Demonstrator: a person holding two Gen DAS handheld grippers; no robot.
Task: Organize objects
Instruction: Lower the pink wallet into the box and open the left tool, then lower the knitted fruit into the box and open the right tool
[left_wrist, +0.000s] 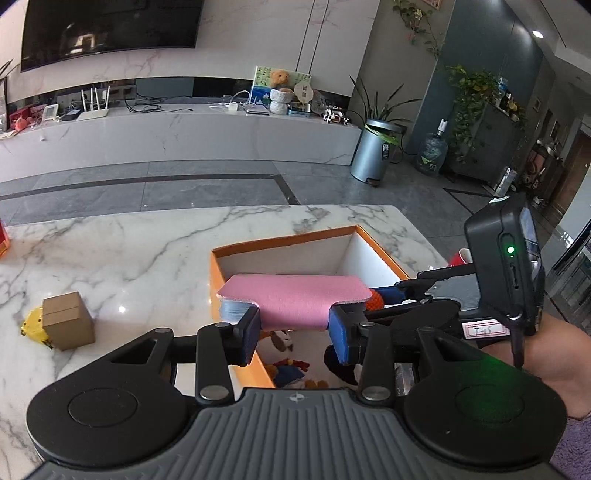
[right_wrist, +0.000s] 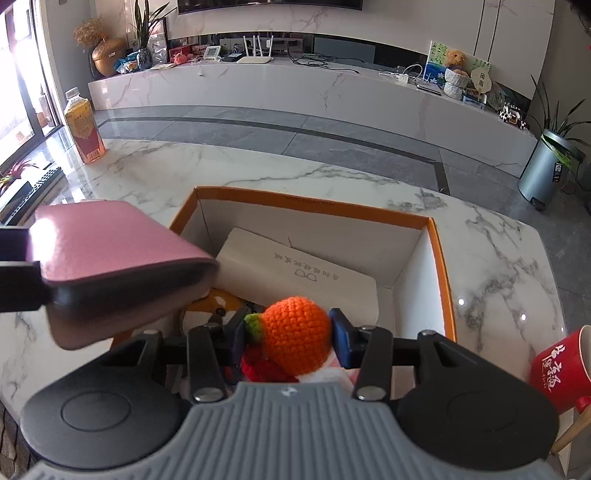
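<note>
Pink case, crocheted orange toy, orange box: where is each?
pink case (left_wrist: 295, 295), left wrist view, middle of its top face.
crocheted orange toy (right_wrist: 297, 336), right wrist view, its orange body.
orange box (right_wrist: 441, 266), right wrist view, right rim.

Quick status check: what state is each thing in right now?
Left tongs: shut on pink case, above box.
Right tongs: shut on crochet orange, above box.
Orange box: open, toys and a white box inside.
Red mug: tilted in view.
Bottle: upright, capped.
</note>
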